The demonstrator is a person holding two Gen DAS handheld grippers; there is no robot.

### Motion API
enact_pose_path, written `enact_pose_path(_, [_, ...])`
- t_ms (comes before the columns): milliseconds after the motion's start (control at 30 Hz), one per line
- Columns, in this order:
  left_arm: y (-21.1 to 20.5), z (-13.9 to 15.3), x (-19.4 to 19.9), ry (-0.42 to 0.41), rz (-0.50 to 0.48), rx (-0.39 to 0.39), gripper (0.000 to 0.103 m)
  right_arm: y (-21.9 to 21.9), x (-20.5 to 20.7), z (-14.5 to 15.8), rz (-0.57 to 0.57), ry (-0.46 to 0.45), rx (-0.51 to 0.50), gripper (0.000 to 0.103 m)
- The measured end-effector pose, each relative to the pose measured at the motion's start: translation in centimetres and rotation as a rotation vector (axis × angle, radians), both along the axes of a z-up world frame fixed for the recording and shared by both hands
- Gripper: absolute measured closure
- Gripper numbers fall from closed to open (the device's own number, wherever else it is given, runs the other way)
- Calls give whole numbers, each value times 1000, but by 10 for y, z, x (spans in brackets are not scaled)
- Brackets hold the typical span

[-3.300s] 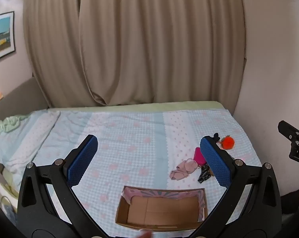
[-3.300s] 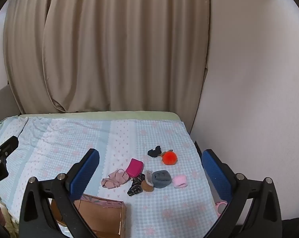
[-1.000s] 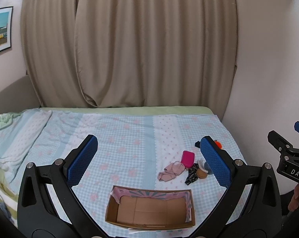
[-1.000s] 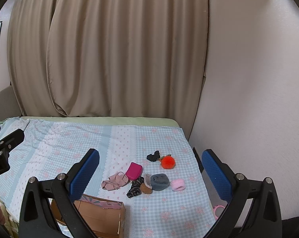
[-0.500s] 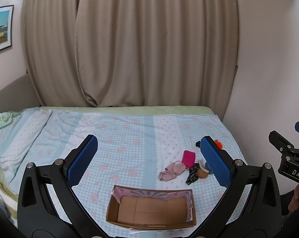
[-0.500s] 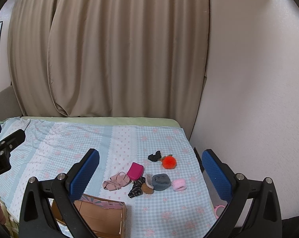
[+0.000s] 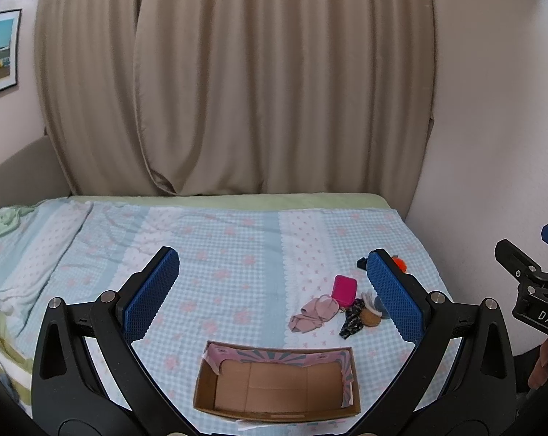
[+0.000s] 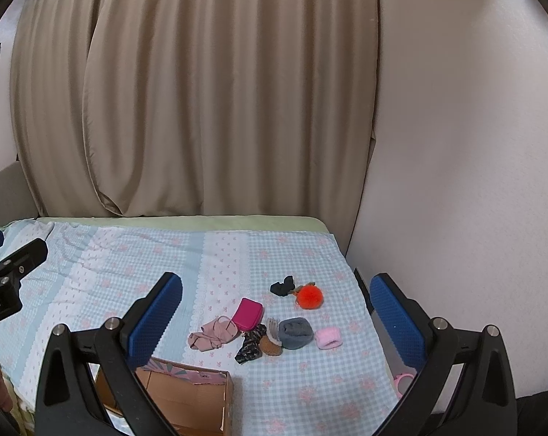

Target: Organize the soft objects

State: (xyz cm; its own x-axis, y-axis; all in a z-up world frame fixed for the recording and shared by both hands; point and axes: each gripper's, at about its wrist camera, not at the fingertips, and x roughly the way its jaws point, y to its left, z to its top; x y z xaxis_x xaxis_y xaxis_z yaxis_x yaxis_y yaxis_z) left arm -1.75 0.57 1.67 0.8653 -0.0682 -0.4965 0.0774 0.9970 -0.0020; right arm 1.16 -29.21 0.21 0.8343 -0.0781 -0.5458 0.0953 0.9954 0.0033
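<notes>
Small soft items lie in a pile on the bed: a pink cloth (image 8: 212, 338), a magenta pouch (image 8: 249, 313), a grey roll (image 8: 295, 332), a pink band (image 8: 328, 338), an orange pom-pom (image 8: 310, 297), a black scrunchie (image 8: 283, 287) and a patterned scrunchie (image 8: 250, 345). An open cardboard box (image 7: 277, 388) stands empty near the bed's front edge; it also shows in the right wrist view (image 8: 186, 399). My left gripper (image 7: 272, 294) is open above the box. My right gripper (image 8: 275, 323) is open above the pile. Both are empty.
The bed has a blue checked cover (image 7: 219, 254) and meets a white wall (image 8: 455, 218) on the right. Beige curtains (image 7: 237, 91) hang behind it. A rumpled blanket (image 7: 19, 254) lies at the left. A pink object (image 8: 402, 381) sits on the floor right of the bed.
Both grippers have drifted slightly, so the bed view shifted a little. Nothing on the bed has moved and both grippers stay open.
</notes>
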Motion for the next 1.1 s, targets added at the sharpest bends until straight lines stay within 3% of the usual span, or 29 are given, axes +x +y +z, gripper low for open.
enact_pose_path(267, [-5, -7, 25, 46, -46, -6, 1, -7, 0, -8, -41, 25, 8, 0])
enact_pose_path(500, [-36, -40, 78, 158, -139, -8, 1, -35, 24, -46, -71, 127, 25, 0])
enact_pose_path(767, [-103, -115, 165, 354, -186, -19, 1, -83, 81, -127, -19, 264, 81, 0])
enact_pose_path(1100, [-184, -256, 282, 596, -222, 14, 1, -117, 164, -253, -14, 446, 212, 0])
